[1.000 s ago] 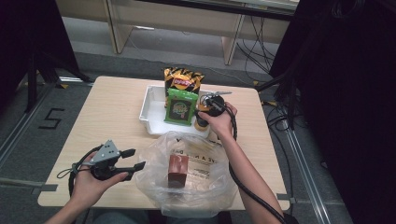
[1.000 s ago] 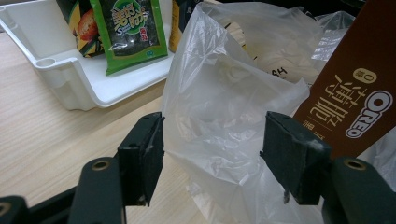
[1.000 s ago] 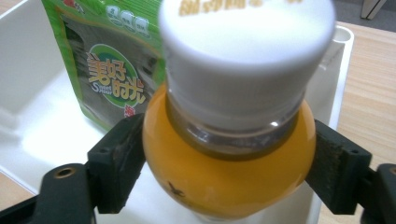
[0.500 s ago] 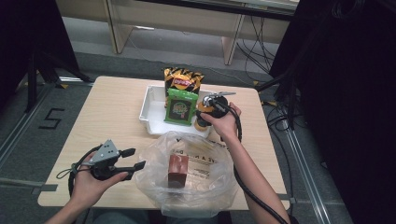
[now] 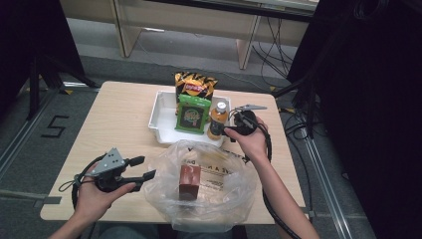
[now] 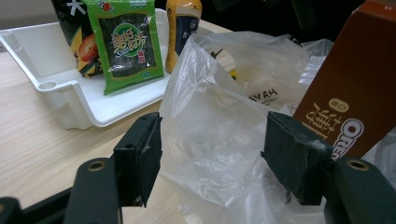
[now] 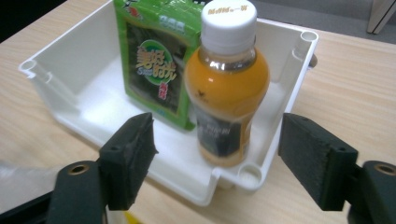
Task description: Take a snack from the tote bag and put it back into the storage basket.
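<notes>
Standing upright in the near right corner of the white tray (image 7: 289,65), the orange bottle (image 7: 226,93) with its white cap is the thing we are watching. In the right gripper view its body sits ahead of the right gripper (image 7: 217,161), whose black jaws stand wide apart on either side, with clear gaps and no pad touching it. From the high view we see that bottle (image 5: 217,118) at the tray's (image 5: 161,112) right end, with the right gripper (image 5: 234,130) just beside it, in a hand coming from the near right.

Just left of the bottle leans a green seaweed packet (image 7: 154,56), touching or nearly touching its shoulder. Behind the packet, on the far side, stands a black and yellow crisp bag (image 5: 194,85).

Nearer to us lies a crumpled clear plastic bag (image 5: 199,184), and inside it a brown biscuit box (image 5: 189,180) stands upright. At the near left, the left gripper (image 5: 144,168) points at the bag's left edge. In the left gripper view we find its jaws well apart, with a fold of the plastic bag (image 6: 210,130) rising between them; the pads do not seem to be pressing it. The brown box (image 6: 355,93) looms at the right there. All of it rests on a pale wooden table (image 5: 119,119).
</notes>
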`<state>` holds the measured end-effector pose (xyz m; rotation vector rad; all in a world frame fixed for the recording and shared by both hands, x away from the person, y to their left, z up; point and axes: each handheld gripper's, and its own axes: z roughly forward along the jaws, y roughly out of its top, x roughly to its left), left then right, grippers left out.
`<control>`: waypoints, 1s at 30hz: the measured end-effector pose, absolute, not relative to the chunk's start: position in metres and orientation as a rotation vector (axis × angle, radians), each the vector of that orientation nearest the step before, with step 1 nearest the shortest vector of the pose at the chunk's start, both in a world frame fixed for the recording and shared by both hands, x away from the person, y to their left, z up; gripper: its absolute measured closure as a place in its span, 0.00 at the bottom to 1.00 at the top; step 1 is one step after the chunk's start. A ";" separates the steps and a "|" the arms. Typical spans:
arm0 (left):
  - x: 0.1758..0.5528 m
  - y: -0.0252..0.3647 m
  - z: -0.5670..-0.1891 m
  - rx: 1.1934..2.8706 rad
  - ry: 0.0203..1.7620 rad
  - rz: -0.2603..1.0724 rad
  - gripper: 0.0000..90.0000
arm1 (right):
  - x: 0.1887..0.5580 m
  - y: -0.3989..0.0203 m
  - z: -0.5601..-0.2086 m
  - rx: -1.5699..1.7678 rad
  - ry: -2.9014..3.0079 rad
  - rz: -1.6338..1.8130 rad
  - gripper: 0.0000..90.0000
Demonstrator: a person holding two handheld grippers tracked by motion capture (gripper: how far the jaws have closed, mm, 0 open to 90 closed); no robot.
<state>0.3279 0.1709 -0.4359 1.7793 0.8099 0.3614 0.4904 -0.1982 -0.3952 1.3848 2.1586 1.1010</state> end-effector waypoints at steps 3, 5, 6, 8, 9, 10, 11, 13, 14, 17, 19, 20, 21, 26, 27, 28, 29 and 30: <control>0.328 0.168 -0.436 1.786 0.782 0.360 0.40 | 0.479 -0.204 -0.391 1.334 2.174 1.107 0.36; 0.328 0.167 -0.434 1.779 0.782 0.361 0.39 | 0.470 -0.207 -0.391 1.323 2.174 1.153 0.38; 0.328 0.166 -0.432 1.779 0.770 0.367 0.39 | 0.466 -0.205 -0.390 1.357 2.173 1.160 0.38; 0.327 0.164 -0.428 1.768 0.748 0.364 0.37 | 0.456 -0.209 -0.388 1.305 2.172 1.170 0.40; 0.326 0.163 -0.427 1.760 0.739 0.359 0.36 | 0.453 -0.210 -0.387 1.296 2.186 1.182 0.40; 0.326 0.163 -0.425 1.770 0.723 0.369 0.35 | 0.449 -0.211 -0.386 1.284 2.184 1.185 0.40; 0.326 0.162 -0.424 1.765 0.713 0.363 0.34 | 0.443 -0.210 -0.385 1.316 2.179 1.189 0.40; 0.326 0.161 -0.422 1.759 0.698 0.334 0.32 | 0.438 -0.212 -0.384 1.304 2.177 1.184 0.40; 0.326 0.160 -0.423 1.747 0.681 0.323 0.31 | 0.437 -0.215 -0.385 1.260 2.182 1.183 0.40; 0.324 0.158 -0.420 1.771 0.660 0.324 0.27 | 0.428 -0.218 -0.386 1.297 2.171 1.203 0.39; 0.323 0.155 -0.418 1.776 0.643 0.321 0.25 | 0.425 -0.224 -0.388 1.290 2.172 1.216 0.38; 0.323 0.154 -0.418 1.780 0.636 0.319 0.25 | 0.423 -0.225 -0.389 1.310 2.160 1.228 0.39; 0.323 0.153 -0.417 1.788 0.626 0.317 0.25 | 0.420 -0.225 -0.389 1.339 2.155 1.223 0.39; 0.322 0.144 -0.413 1.820 0.571 0.311 0.21 | 0.415 -0.231 -0.394 1.321 2.154 1.217 0.38; 0.322 0.142 -0.412 1.820 0.567 0.305 0.21 | 0.415 -0.233 -0.394 1.312 2.152 1.208 0.38; 0.321 0.141 -0.411 1.821 0.556 0.303 0.20 | 0.414 -0.235 -0.394 1.308 2.145 1.223 0.38; 0.321 0.140 -0.411 1.821 0.551 0.296 0.20 | 0.412 -0.236 -0.394 1.304 2.139 1.235 0.38; 0.321 0.138 -0.410 1.815 0.548 0.283 0.19 | 0.409 -0.234 -0.393 1.344 2.131 1.233 0.37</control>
